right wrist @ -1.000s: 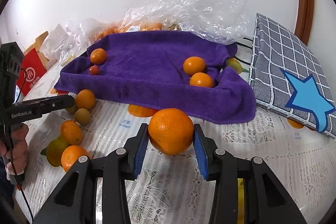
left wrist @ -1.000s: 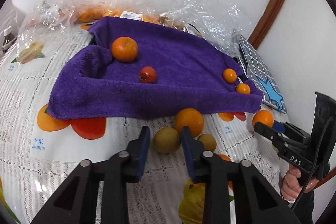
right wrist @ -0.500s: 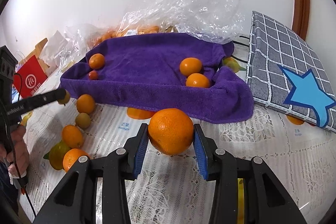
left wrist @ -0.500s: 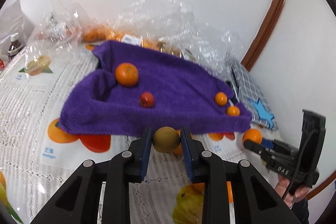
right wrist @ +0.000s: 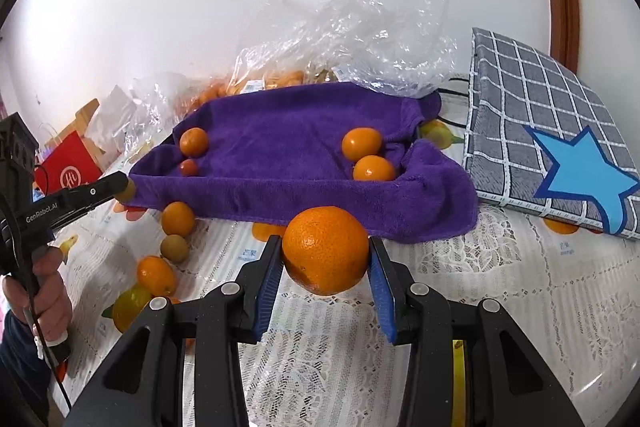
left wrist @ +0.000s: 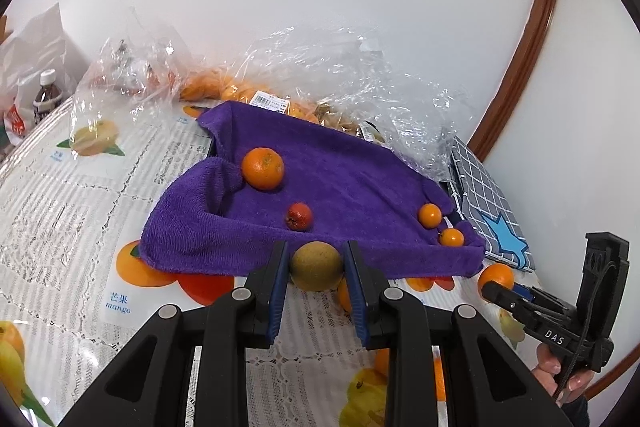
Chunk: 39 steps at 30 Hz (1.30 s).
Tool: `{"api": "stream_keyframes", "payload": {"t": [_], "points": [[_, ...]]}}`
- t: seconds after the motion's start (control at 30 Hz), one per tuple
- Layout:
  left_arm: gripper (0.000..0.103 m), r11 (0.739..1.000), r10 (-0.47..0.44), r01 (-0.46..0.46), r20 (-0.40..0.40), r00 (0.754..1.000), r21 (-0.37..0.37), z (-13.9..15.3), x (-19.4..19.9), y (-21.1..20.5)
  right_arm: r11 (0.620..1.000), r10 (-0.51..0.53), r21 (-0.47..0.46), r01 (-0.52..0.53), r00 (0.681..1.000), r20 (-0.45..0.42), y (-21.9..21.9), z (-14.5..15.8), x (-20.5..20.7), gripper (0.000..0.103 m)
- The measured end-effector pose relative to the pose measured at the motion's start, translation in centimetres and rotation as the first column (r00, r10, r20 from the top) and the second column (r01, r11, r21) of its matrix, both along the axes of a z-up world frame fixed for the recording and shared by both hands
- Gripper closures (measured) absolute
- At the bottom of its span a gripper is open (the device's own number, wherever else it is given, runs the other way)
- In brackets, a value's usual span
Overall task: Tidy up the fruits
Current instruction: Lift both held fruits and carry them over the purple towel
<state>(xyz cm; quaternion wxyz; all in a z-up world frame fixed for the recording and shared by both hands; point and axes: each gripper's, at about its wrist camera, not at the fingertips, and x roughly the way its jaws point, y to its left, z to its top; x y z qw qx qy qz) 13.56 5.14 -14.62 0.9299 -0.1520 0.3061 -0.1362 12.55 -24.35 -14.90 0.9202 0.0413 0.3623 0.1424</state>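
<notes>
Where claw pads [right wrist: 267,279] grip — orange [right wrist: 325,250] sides hidden.

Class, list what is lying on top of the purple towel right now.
On the purple towel lie four fruits: a large orange, a small red fruit and two small oranges. Whatever is beneath the towel is covered.

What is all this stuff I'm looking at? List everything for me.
purple towel: 1, table centre.
fruits on towel: 4; three orange, one small red.
loose fruits: several, orange, brownish and yellow-green, on tablecloth in front of the towel's left end.
plastic bags: clear, behind towel.
checked cushion: 1, grey with blue star, right.
red bag: 1, far left.
bottle: 1, dark, far left.
left gripper: holds brown fruit.
right gripper: holds big orange.
</notes>
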Motion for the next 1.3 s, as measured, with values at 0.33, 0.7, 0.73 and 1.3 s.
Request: {"api": "stream_keyframes", "payload": {"t": [0.33, 0.7, 0.73, 1.3], "points": [[0.076, 1.0, 0.018, -0.018, -0.002, 1.0, -0.004, 0.0, 0.1, 0.0, 0.999, -0.017, 0.052, 0.017, 1.0, -0.004, -0.9, 0.1, -0.1, 0.061], [0.076, 1.0, 0.025, -0.025, 0.007, 1.0, 0.003, -0.1, 0.0, 0.2, 0.998, -0.026, 0.049, 0.026, 1.0, 0.007, -0.8, 0.3, -0.2, 0.061], [0.076, 1.0, 0.028, -0.028, 0.007, 1.0, -0.002, -0.1, 0.0, 0.3, 0.998, -0.03, 0.053, 0.029, 1.0, 0.008, -0.9, 0.3, -0.2, 0.061], [0.076, 0.992, 0.094, -0.093, 0.013, 0.995, -0.083, 0.1, 0.1, 2.7, 0.997, -0.067, 0.046, 0.063, 0.993, 0.098, -1.7, 5.3, 1.3, 0.061]]}}
